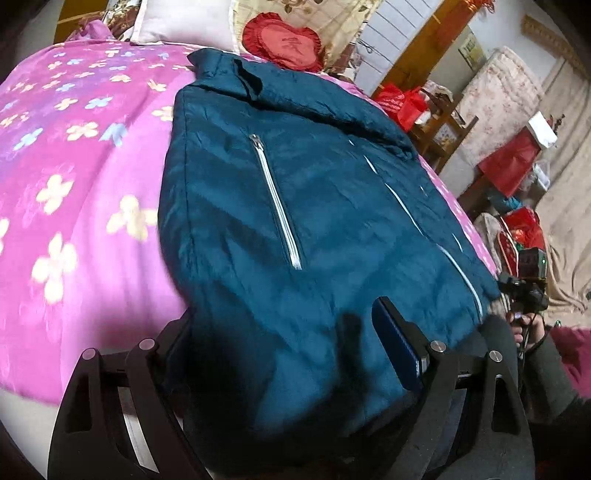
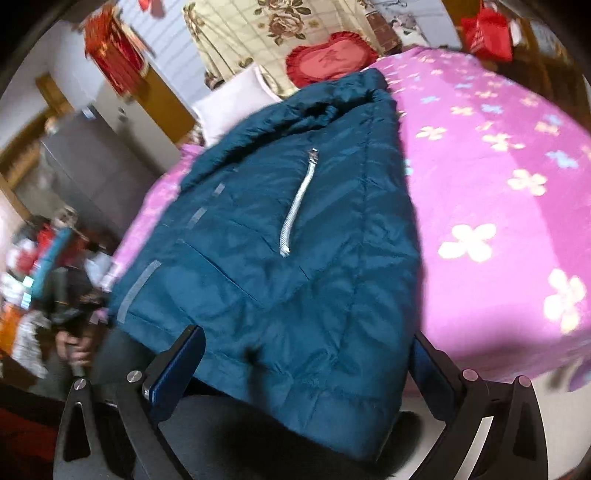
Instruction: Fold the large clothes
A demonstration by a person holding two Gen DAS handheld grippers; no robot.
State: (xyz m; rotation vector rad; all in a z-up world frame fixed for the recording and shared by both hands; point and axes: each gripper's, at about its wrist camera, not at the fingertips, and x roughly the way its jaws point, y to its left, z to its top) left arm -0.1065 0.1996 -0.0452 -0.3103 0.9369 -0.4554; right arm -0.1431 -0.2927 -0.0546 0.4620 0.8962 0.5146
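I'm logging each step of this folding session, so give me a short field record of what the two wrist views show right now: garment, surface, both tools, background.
garment: dark teal jacket, lying front up, silver pocket zipper visible, hem hanging over the near bed edge
surface: pink flowered blanket on a bed
left tool: jaws wide open, jacket hem between them, not gripped
right tool: jaws wide open around the hem, not gripped
background: red heart-shaped cushion and white pillow at the head of the bed
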